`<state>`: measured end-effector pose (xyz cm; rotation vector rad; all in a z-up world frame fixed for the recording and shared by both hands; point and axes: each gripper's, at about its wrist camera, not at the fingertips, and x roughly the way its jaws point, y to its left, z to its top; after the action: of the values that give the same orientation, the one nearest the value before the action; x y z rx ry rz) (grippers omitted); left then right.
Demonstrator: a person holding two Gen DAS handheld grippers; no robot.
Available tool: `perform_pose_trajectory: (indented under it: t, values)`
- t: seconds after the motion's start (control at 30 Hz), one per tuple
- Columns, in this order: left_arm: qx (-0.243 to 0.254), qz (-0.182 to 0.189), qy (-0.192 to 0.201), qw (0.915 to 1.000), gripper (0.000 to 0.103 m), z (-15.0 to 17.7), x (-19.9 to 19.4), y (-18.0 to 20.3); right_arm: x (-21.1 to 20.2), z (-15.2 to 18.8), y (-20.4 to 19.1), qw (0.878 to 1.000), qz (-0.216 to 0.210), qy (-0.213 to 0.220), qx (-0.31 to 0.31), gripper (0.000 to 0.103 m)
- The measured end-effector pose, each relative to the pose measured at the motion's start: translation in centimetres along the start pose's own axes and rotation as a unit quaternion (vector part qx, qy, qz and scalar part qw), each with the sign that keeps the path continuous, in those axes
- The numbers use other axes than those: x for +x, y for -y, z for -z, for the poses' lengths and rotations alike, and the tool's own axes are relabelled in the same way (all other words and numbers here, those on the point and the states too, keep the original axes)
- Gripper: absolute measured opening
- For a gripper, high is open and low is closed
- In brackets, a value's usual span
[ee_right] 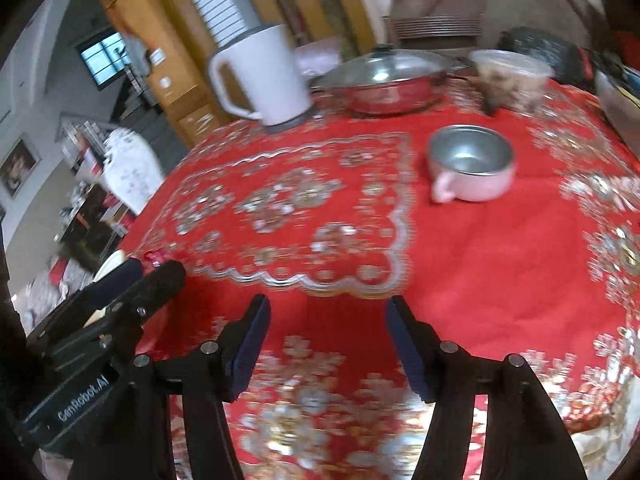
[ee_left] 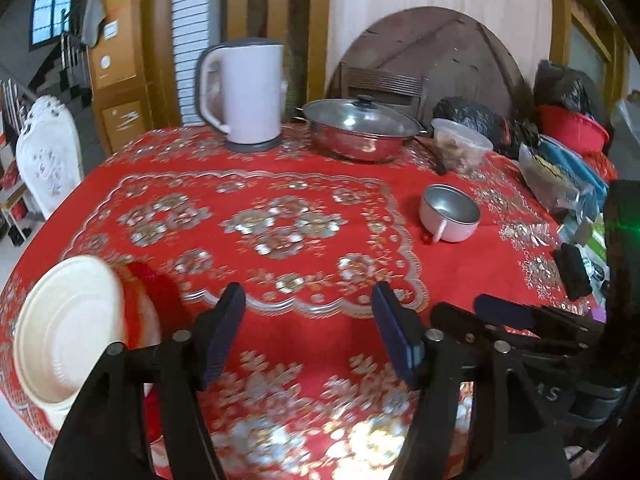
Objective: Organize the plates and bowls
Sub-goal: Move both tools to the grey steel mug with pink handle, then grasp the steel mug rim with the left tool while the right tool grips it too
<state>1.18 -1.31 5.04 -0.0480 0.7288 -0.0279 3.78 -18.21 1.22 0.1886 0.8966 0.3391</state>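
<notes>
- Left gripper (ee_left: 308, 300): jaws apart, empty; cream plate (ee_left: 68, 328) lies just left of it at the table (ee_left: 320, 184) edge.
- Right gripper (ee_right: 326, 312): jaws apart, empty; metal bowl (ee_right: 470, 162) sits well ahead, slightly right.

Soft indoor light is filling both views, bright enough without harsh shadows. A small bluish window (ee_left: 51, 18) is glowing at the upper left of the left wrist view. Glare is washing out the silver flower pattern at the near edge of the red patterned tablecloth (ee_left: 304, 360), and highlights are glinting on the glass lid of the steel pan (ee_left: 360, 118). Motion blur is smearing the cream ribbed plate (ee_left: 68, 332) and most of the right wrist view. Fisheye distortion is bending the edges, and black vignetting is darkening the corners.
</notes>
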Motion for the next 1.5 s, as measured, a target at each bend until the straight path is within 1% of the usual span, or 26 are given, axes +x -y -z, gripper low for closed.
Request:
perform_pose_trajectory:
  t: [0.13, 0.23, 0.33, 0.5, 0.67, 0.9, 1.1, 1.17, 1.27, 1.4, 1.5]
  values:
    - [0.015, 0.006, 0.007, 0.9999, 0.068, -0.4, 1.3, 2.4, -0.5, 0.2, 2.4, 1.0, 0.013, 0.004, 0.016, 0.064]
    - [0.023, 0.009, 0.01, 0.9996, 0.068, -0.5, 2.3, 3.7, -1.1, 0.2, 3.6, 0.999, 0.027, 0.012, 0.021, 0.069]
    - [0.032, 0.011, 0.01, 0.9994, 0.068, -0.7, 3.2, 4.9, -1.3, -0.1, 4.4, 0.999, 0.036, 0.018, 0.022, 0.069]
    - [0.04, 0.009, 0.012, 0.9991, 0.068, -1.3, 4.5, 6.4, -1.2, -0.8, 5.7, 0.999, 0.039, 0.018, 0.03, 0.069]
    - [0.05, 0.006, 0.009, 0.9987, 0.068, -2.0, 5.8, 7.5, -0.7, -1.6, 7.1, 0.998, 0.043, 0.016, 0.041, 0.069]
    - [0.051, 0.001, 0.006, 0.9987, 0.068, -2.8, 7.6, 8.3, 0.0, -2.8, 8.2, 0.998, 0.043, 0.014, 0.045, 0.07]
    - [0.053, -0.003, -0.003, 0.9986, 0.068, -3.7, 9.5, 8.8, 0.4, -4.7, 10.1, 0.996, 0.054, 0.021, 0.061, 0.071]
    - [0.05, 0.0, -0.007, 0.9987, 0.068, -4.3, 10.4, 8.9, 0.9, -5.7, 11.0, 0.996, 0.06, 0.019, 0.065, 0.071]
    - [0.045, 0.016, -0.034, 0.9983, 0.068, -5.7, 12.6, 9.5, 1.9, -7.2, 12.7, 0.995, 0.062, 0.017, 0.083, 0.071]
    - [0.037, 0.029, -0.056, 0.9973, 0.068, -7.4, 15.4, 10.2, 3.8, -9.1, 15.3, 0.991, 0.074, 0.009, 0.11, 0.071]
    - [0.029, 0.041, -0.077, 0.9958, 0.068, -8.5, 17.5, 11.0, 5.3, -10.2, 16.7, 0.99, 0.056, -0.002, 0.129, 0.071]
